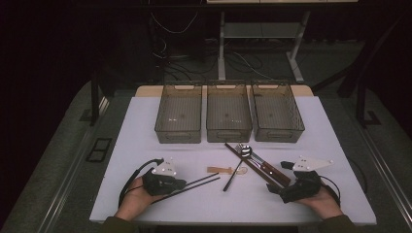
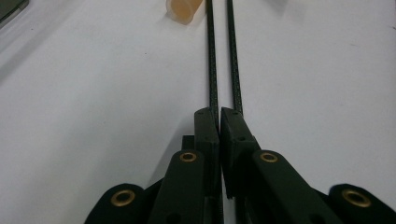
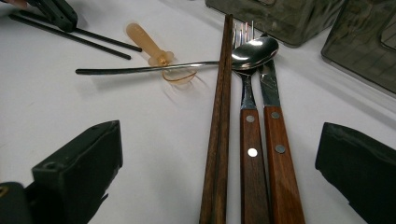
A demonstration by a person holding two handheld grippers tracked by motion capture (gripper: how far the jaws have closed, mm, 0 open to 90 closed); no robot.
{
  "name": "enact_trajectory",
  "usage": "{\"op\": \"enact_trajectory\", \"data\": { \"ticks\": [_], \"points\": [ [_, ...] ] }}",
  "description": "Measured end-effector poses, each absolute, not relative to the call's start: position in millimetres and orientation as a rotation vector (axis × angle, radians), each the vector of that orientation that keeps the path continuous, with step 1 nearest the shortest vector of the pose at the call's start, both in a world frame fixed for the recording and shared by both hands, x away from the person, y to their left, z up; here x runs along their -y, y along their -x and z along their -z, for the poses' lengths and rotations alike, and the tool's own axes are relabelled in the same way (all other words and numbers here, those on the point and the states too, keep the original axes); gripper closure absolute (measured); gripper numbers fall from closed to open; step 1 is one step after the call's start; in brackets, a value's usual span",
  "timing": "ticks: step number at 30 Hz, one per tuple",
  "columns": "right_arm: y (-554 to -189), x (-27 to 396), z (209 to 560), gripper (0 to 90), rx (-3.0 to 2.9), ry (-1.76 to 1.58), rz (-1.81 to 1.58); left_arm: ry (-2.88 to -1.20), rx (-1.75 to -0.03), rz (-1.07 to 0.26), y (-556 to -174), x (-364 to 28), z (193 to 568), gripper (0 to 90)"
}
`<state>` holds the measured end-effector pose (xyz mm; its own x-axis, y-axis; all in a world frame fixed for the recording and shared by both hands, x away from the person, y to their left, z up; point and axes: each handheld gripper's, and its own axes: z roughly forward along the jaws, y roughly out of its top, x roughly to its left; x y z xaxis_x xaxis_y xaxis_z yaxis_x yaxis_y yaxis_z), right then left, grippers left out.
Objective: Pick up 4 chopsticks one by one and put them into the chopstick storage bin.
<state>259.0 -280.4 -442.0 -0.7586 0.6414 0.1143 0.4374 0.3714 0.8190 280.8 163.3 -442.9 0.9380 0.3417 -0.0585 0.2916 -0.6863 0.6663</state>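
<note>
While the high view looks down on the white table point(image 1: 145, 126), the left gripper point(image 1: 180, 184) sits at the near left, clenched on a pair of thin black chopsticks point(image 1: 204, 180) that run away from it toward the small orange spoon point(image 1: 221, 170) at the table's middle. Right of that spoon lie a dark-handled metal spoon point(image 1: 233, 175), brown wooden chopsticks point(image 1: 245, 162), and a wood-handled fork point(image 1: 255, 158) and knife point(image 1: 267, 167); the right gripper point(image 1: 274, 188) rests at their near end. Beyond the orange spoon stand three clear bins point(image 1: 229, 112) in a row.

Seen along the left gripper point(image 2: 219, 114), the jaws are pressed close together with the black chopsticks point(image 2: 222, 60) pinched between them, the two sticks lying on the table past the orange spoon's handle point(image 2: 184, 10).

From the right gripper point(image 3: 219, 149), the jaws stand wide apart, released, with the wooden chopsticks point(image 3: 219, 140), the fork point(image 3: 250, 135) and the knife point(image 3: 278, 149) lying between them untouched. The metal spoon point(image 3: 187, 65) crosses over the orange spoon point(image 3: 149, 44), its bowl resting on the fork's head.
</note>
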Motion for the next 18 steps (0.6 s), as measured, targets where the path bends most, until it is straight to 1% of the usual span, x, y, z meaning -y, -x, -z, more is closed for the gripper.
{"op": "enact_trajectory", "data": {
  "ticks": [9, 18],
  "points": [
    [-259.1, 280.6, 441.9, 0.9, -2.406, -0.964, -1.336, -2.364, -0.439, -0.066, -280.4, -163.3, 441.9, 85.7],
    [-259.2, 281.0, 441.6, 0.9, -2.405, -0.966, -1.338, -2.371, -0.439, -0.070, -279.4, -164.0, 436.9, 85.8]
  ]
}}
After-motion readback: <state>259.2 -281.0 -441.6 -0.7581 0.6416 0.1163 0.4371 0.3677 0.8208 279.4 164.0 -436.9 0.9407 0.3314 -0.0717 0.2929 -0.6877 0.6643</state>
